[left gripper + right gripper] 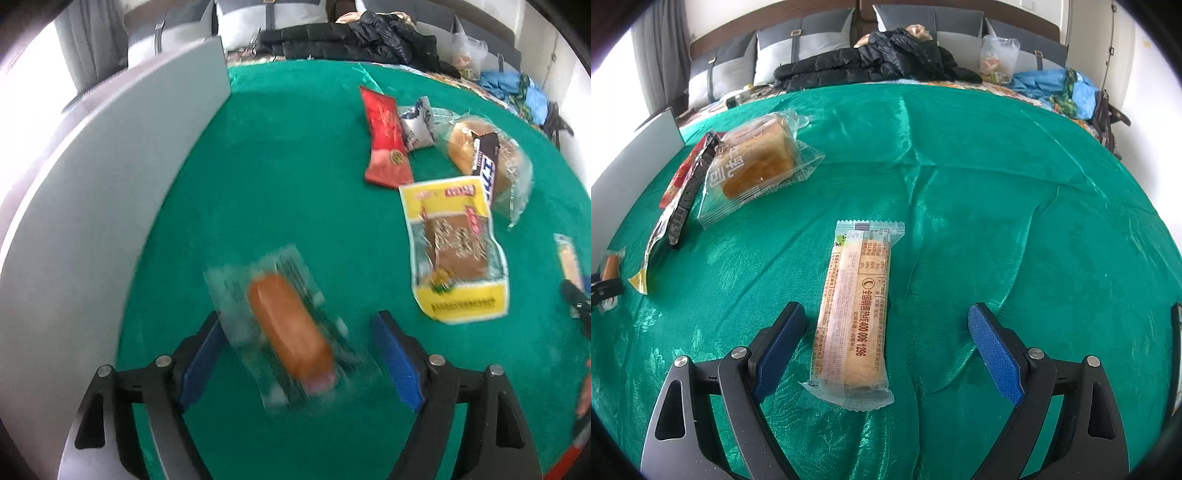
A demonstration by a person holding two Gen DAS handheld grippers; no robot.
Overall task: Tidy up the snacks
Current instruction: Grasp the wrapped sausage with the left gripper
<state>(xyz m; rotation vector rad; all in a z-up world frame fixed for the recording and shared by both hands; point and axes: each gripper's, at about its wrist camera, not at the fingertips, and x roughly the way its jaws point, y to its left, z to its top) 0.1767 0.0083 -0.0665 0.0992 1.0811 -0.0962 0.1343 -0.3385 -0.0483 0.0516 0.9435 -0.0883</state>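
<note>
Now, your claws:
Left claw [297, 350]: spread, blurred roll [290, 330] lying loose between its pads on the green cloth [288, 155].
Right claw [886, 343]: spread, bar [855, 306] lying between, untouched.

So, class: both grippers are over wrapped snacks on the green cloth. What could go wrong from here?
1. The left gripper is open around a sausage bun in clear wrap, which lies diagonally; the pads may catch only loose film and let it slip.
2. The right gripper straddles the long cake bar, which sits nearer one pad; closing could push it aside.
3. The satin green cloth is wrinkled and could bunch up.
</note>
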